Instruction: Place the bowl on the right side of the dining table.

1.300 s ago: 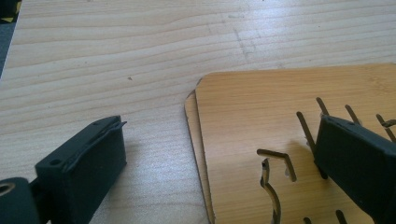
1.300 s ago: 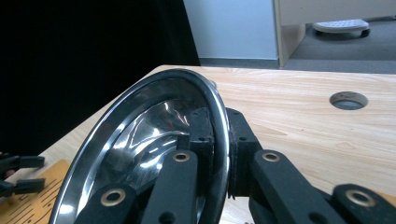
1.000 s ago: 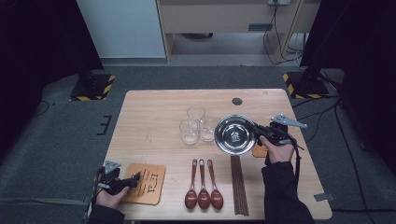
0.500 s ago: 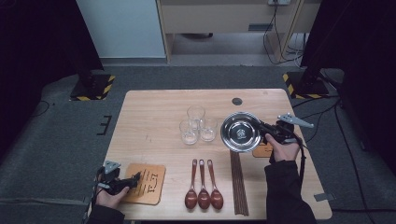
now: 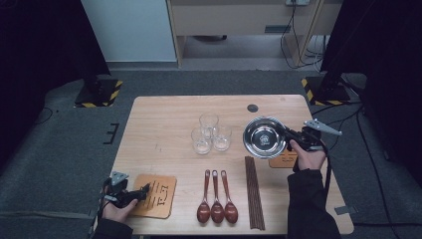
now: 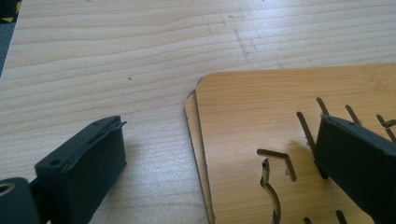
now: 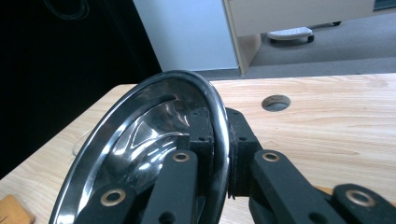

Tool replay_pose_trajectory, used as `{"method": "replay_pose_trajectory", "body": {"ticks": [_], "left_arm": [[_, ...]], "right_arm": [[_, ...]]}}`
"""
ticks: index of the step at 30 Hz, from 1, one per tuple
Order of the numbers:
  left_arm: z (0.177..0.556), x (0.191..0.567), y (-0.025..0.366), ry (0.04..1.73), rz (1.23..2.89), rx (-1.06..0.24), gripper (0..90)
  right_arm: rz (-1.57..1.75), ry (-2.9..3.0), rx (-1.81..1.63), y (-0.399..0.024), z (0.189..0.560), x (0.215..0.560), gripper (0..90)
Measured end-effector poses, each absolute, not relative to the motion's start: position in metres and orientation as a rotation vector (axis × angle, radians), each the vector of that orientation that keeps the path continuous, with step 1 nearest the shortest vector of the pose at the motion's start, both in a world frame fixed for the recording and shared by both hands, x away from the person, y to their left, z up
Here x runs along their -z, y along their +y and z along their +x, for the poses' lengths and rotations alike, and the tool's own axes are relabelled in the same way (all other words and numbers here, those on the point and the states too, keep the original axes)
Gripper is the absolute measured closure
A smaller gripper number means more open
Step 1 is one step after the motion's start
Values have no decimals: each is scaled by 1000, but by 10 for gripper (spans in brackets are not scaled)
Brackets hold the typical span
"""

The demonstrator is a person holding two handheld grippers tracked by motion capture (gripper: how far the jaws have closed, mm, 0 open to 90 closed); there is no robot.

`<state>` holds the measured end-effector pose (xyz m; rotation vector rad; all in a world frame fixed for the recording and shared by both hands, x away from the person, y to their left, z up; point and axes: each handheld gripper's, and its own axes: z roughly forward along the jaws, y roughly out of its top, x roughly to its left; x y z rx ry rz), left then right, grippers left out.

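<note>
A light wooden table (image 5: 164,129) is seen from above, with a person's forearms entering from the near edge. The right hand-held gripper (image 5: 287,137) is clamped on the rim of a shiny steel bowl (image 5: 263,138), one jaw inside the rim and one outside. The right gripper view shows the bowl (image 7: 140,149) tilted, its polished inside facing the camera and the rim pinched between the two black jaws. The bowl sits over the right part of the table, just beside a wooden coaster (image 5: 282,159) that lies partly under the right hand.

The left hand-held gripper (image 5: 144,189) rests at the near left corner with its jaws wide apart, holding nothing. In the left gripper view one jaw stands over bare table and the other over a stack of two wooden coasters (image 6: 261,135) with cut-out patterns.

Three clear drinking glasses (image 5: 209,132) cluster in the middle of the table. Nearer the person lie three dark wooden spoons (image 5: 217,199) side by side, with a bundle of dark chopsticks (image 5: 253,191) to their right.
</note>
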<state>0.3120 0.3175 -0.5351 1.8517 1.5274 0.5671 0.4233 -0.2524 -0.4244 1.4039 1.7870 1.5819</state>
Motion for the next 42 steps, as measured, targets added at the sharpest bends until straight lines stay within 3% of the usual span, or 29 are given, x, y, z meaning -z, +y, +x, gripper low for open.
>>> {"method": "replay_pose_trajectory", "body": {"ticks": [42], "left_arm": [[312, 535, 318, 1527, 1851, -566, 12]], "right_arm": [[1572, 1689, -1425, -304, 438, 450, 836]]}}
